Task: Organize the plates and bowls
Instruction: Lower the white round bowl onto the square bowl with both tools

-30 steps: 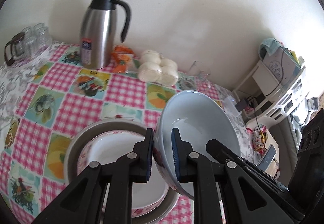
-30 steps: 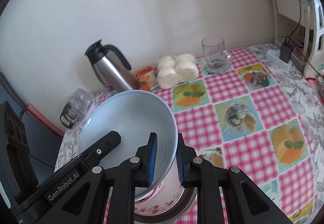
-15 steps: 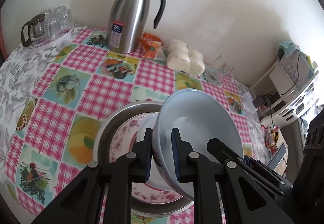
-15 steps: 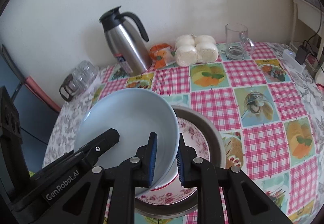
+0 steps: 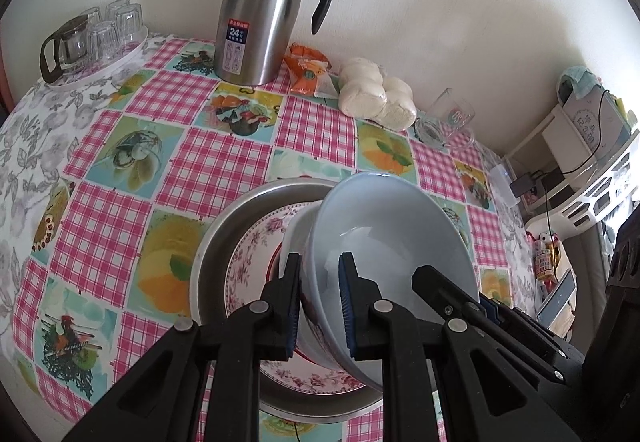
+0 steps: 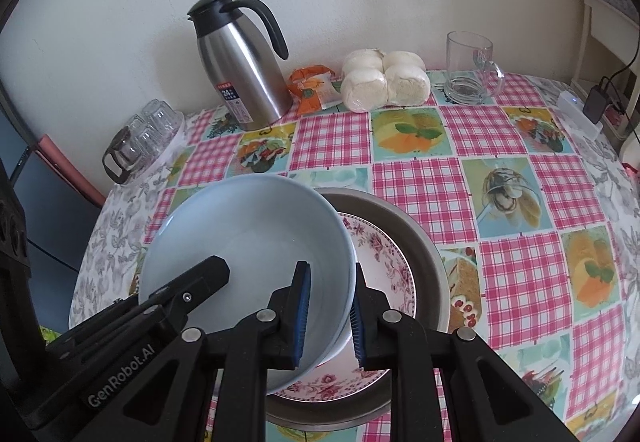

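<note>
**Bowl over the stack, not yet let go**

Left wrist view: left gripper (image 5: 319, 302) pinched narrow on the near rim of the pale blue bowl (image 5: 384, 242), one pad outside the wall, one inside. Bowl tilted, hanging over the floral plate (image 5: 248, 262), which lies inside the metal pan (image 5: 212, 242) on the checked tablecloth (image 5: 180, 146). A second, white bowl (image 5: 296, 234) apparently under the blue one, only partly visible; whether the two touch cannot be told. Right gripper's fingers visible at the opposite rim. Steel jug (image 5: 260, 6), buns (image 5: 376, 94) and a tray of glasses (image 5: 96, 38) well apart along the wall.

Right wrist view: right gripper (image 6: 329, 316) likewise clamped narrow on the rim of the blue bowl (image 6: 248, 242), wall of the bowl between the blue pads. Floral plate (image 6: 384, 262) and pan (image 6: 428, 254) showing to the right of and beneath the bowl. Glass mug (image 6: 468, 66) far back.

Judged progress: plate already nested in the pan; the bowl carried to the stack by both grippers but not seen to be seated. Left to do, probably: level, lower, release. No other loose plates or bowls in sight.
</note>
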### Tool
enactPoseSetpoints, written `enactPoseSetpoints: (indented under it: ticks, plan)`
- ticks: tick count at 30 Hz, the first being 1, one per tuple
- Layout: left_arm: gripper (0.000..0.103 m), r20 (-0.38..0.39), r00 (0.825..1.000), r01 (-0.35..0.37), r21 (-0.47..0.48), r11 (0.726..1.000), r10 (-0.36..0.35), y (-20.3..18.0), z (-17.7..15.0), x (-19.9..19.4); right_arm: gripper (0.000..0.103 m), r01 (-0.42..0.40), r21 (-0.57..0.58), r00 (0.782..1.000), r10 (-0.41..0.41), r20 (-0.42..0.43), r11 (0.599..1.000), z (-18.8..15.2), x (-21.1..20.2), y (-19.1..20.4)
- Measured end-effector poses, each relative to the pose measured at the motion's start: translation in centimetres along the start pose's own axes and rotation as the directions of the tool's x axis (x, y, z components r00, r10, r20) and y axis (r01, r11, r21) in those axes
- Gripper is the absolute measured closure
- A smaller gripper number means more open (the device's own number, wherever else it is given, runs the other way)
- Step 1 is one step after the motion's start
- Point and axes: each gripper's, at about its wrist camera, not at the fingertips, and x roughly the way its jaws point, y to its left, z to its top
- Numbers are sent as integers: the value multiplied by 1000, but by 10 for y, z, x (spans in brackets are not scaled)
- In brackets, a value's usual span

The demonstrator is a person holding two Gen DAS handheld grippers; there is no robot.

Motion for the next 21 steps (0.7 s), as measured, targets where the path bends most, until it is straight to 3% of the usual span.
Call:
enactPoseSetpoints:
  ticks: [11, 14, 17, 21]
  plan:
    - [83, 3, 1000, -20, 5, 1000, 20, 0, 0, -3, 81, 7, 2, 1000, -7, -7, 1000, 0, 2, -5]
    - [79, 13, 1000, -16, 7, 1000, 16, -1, 0, -6, 81, 7, 7, 1000, -7, -2, 1000, 0, 0, -7]
    - [66, 36, 998, -46, 18, 999, 46, -3, -1, -12, 81, 25, 4, 1000, -25, 12, 1000, 1, -2, -8]
    - [65, 53, 998, -40, 18, 999, 39, -3, 0, -18, 81, 26, 6, 1000, -26, 10, 1000, 1, -3, -9]
